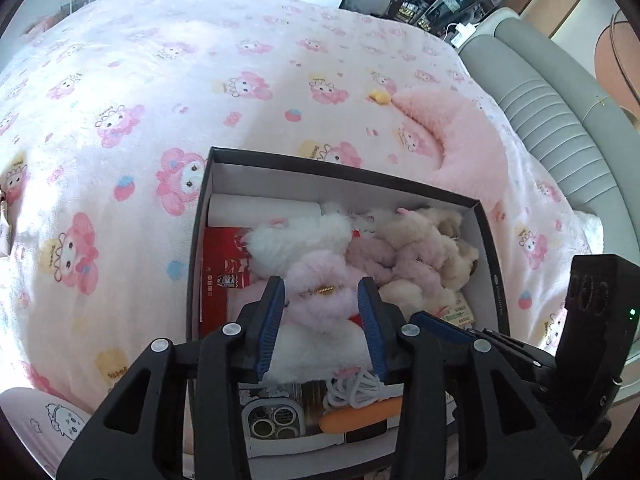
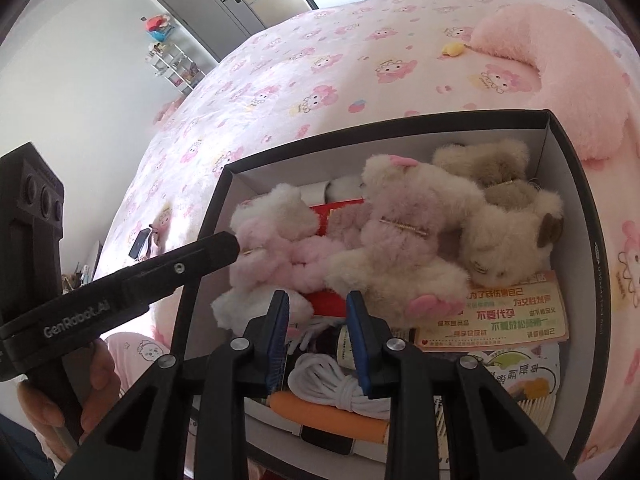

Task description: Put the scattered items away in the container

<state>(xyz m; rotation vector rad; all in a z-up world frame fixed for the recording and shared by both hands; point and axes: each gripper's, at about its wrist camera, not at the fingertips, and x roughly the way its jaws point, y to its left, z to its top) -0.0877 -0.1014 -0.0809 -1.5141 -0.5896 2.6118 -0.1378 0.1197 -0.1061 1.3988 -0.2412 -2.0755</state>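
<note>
My left gripper (image 1: 322,316) hangs part-open over the pink plush (image 1: 320,280), pads clear of it. Right gripper (image 2: 318,336) is part-open too, empty, over the white cord (image 2: 340,384). Toys fill the box (image 2: 576,184) — heaped high. Risk: a finger snags fur on withdrawal and drags a toy over the rim. Both wrists are pitched steeply down. A yellow bit (image 1: 379,97) lies at 1 o'clock on the bed.

Right gripper (image 2: 318,300), lower centre of frame: jaws parted, nothing between the pads. Beyond it, black box (image 2: 592,216) with white interior holds plush bears (image 2: 420,220), coiled white cord (image 2: 332,384), orange tube (image 2: 332,416), printed card (image 2: 512,312). Left gripper (image 2: 224,244) enters from left edge. Pink crescent pillow (image 2: 560,64) upper right on bedspread (image 2: 280,80).
</note>
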